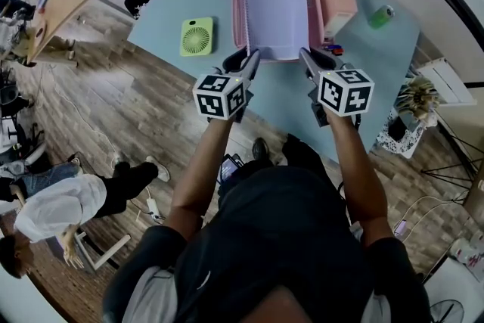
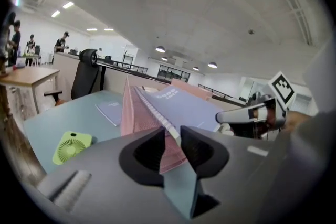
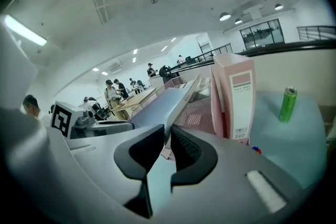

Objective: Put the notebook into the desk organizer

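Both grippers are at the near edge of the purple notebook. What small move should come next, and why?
Probably slide the notebook forward and lower it. The left gripper and right gripper each pinch a near corner, and that near edge sits raised over the front of the pink organizer, not yet down inside.

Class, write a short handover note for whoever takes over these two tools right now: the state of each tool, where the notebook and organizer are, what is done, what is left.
Left tool: shut on the notebook's near left corner.
Right tool: shut on its near right corner.
Notebook: cover up, over the pink organizer, its near end held by both tools. Its far end seems to rest inside.
Done: notebook gripped and lined up over the organizer.
Left: probably lower or slide it fully in, then open both tools.
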Motion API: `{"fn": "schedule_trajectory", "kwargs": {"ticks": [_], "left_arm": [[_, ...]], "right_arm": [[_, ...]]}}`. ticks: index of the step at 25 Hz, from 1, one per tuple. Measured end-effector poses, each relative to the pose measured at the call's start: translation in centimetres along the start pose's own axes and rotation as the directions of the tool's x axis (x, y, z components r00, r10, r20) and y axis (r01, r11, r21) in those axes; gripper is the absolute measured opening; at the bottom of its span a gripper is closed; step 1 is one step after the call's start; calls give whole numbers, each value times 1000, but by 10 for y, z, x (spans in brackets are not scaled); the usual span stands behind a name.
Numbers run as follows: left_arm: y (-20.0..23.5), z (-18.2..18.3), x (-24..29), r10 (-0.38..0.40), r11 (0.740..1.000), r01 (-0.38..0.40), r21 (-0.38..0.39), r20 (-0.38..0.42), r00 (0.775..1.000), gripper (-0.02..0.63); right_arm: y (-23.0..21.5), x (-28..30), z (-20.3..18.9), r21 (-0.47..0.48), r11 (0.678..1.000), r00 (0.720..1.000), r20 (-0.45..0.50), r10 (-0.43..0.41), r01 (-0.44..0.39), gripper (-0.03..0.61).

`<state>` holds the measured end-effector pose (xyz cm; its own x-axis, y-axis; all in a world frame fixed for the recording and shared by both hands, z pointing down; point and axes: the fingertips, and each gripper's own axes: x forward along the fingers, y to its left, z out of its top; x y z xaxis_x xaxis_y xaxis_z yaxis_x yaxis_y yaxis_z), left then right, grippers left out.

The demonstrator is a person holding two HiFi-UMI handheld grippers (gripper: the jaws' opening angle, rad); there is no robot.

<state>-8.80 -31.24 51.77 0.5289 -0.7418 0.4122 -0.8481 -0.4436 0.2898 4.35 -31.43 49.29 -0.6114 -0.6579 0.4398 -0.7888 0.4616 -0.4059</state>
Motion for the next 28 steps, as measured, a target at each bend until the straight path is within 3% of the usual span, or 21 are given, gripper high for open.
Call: {"fn": "schedule_trajectory", "kwargs": {"ticks": [6,13,28], "left_arm": [[-13,1,-10,27,993,-28,118,9,1000,153],[-26,3,-28,17,988,-22,154,34,999,152],[-66,2,-78,-39,979,22,205,83,996,152]], "right_arm": [[15,-10,0,-108,994,999,21,-30,32,40],[32,-26,-2,-168,985,998,51,-42,50,40],[67,-76,-16,-194,978,992,112,-60,81,40]]}}
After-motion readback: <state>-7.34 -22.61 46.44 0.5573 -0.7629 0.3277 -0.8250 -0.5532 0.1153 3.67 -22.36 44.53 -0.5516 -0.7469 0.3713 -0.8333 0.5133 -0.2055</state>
